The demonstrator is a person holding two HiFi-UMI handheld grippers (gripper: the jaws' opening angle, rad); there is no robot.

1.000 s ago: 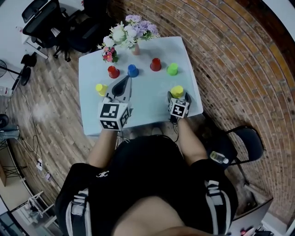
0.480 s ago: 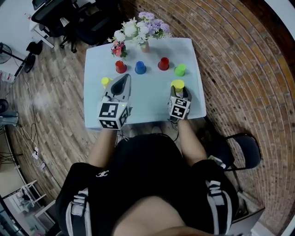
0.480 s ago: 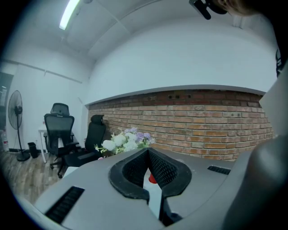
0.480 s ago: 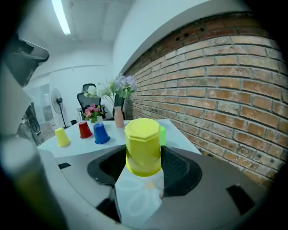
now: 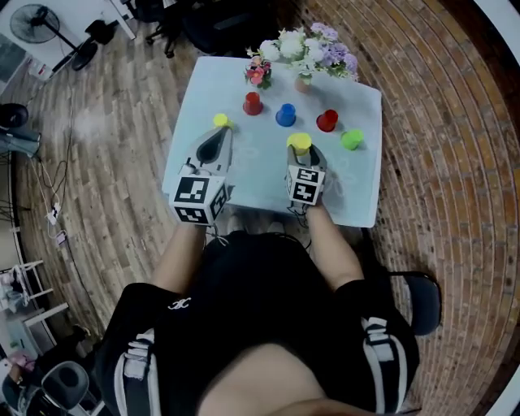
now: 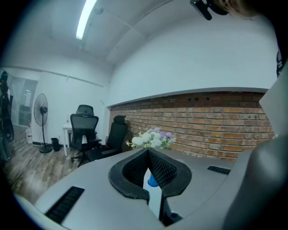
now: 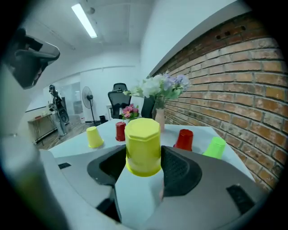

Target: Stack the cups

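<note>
Yellow cups (image 5: 299, 142) (image 5: 220, 120), two; red cups (image 5: 253, 103) (image 5: 327, 120), two; blue cup (image 5: 285, 114); green cup (image 5: 352, 139).

FREE: bare pale-blue tabletop (image 5: 260, 171) at centre and lower right | BLOCKED: upper centre, row of red, blue, green upturned plastic cups (image 5: 285, 114) | BEHIND: vase of white and purple flowers (image 5: 302, 80), top edge

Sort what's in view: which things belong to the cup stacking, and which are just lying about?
Job: held yellow cup, loose yellow cup, left red cup, blue cup, right red cup, green cup.
Bystanders: vase of flowers, pink flowers, fan.
</note>
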